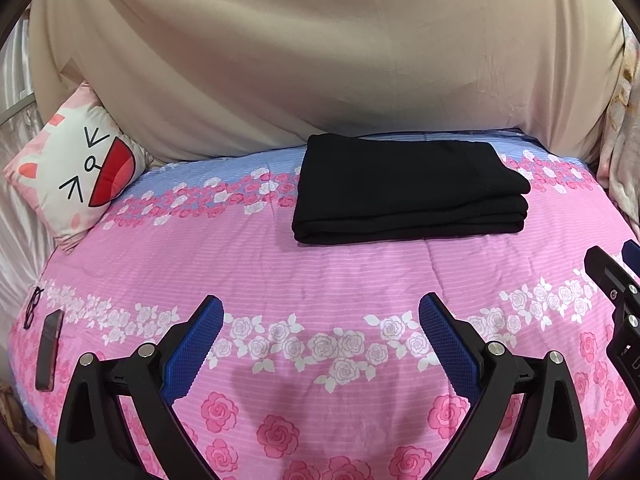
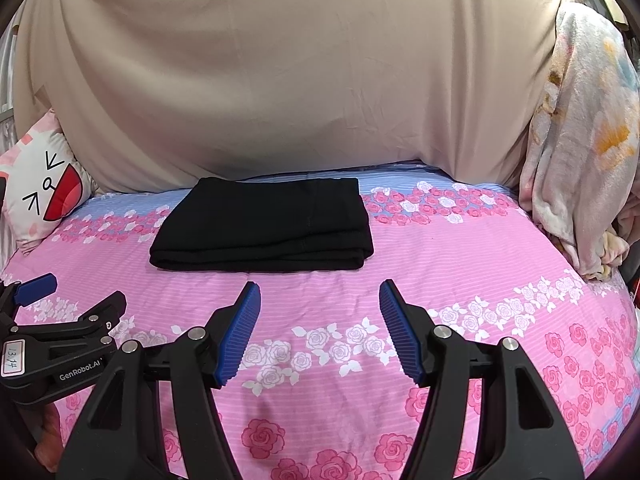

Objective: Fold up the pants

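1. A beige sheet (image 1: 320, 48) hangs across the whole back of the scene, and whatever stands behind it is hidden.
2. The pink rose-print bedspread (image 1: 360, 280) covers the bed and fills the lower part of both views; its near edge is cut off by the frames.
3. A floral blanket (image 2: 580, 140) hangs at the right side of the bed, and a cat-face pillow (image 1: 76, 176) leans at the left.
4. The black pants (image 2: 262, 228) lie folded into a flat stack of layers at the far middle of the bedspread, close to the sheet. The long axis of the stack runs left to right, with the layered edges facing the grippers.
5. The left gripper (image 1: 320, 320) hovers over bare bedspread, jaws spread wide and holding nothing. The pants lie ahead of it and slightly to its right, well apart.
6. The right gripper (image 2: 320, 300) is likewise spread and empty. The pants lie ahead and a little to its left, and it looks the nearer of the two, though fisheye distortion makes this uncertain.
7. The fold appears finished, so any coming move would likely be only a tidy-up reach straight forward.
8. A dark phone (image 1: 50, 350) and a pair of glasses (image 1: 33, 306) lie at the left edge, partly distorted by the lens.
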The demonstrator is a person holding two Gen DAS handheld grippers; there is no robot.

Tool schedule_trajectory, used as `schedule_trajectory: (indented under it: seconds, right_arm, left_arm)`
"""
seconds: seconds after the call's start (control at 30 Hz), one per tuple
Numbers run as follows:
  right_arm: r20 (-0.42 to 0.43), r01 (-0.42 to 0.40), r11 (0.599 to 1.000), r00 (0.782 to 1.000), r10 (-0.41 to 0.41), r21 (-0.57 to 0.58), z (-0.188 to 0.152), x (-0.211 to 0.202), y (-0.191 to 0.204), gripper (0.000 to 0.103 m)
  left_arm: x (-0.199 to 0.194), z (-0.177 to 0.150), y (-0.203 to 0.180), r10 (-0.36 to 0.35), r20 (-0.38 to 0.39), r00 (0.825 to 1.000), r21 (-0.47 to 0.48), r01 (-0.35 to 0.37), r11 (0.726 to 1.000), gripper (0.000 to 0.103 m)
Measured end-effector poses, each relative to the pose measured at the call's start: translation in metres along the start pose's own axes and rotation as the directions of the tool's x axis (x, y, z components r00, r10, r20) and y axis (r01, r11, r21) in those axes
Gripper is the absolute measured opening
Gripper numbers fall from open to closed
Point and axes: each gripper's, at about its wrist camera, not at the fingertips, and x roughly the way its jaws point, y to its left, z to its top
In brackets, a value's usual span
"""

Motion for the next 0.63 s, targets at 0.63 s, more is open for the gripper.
schedule_trajectory:
  seconds: [0.63]
  right_arm:
    - [-0.009,0.008,1.000,1.000,-0.008,-0.009,-0.0038,-0.0020,-0.0025,0.060]
  left_arm:
    - [0.0036,-0.0047,0.0042,-0.030,-0.039,0.999,-0.021,0.030,0.999,0.094]
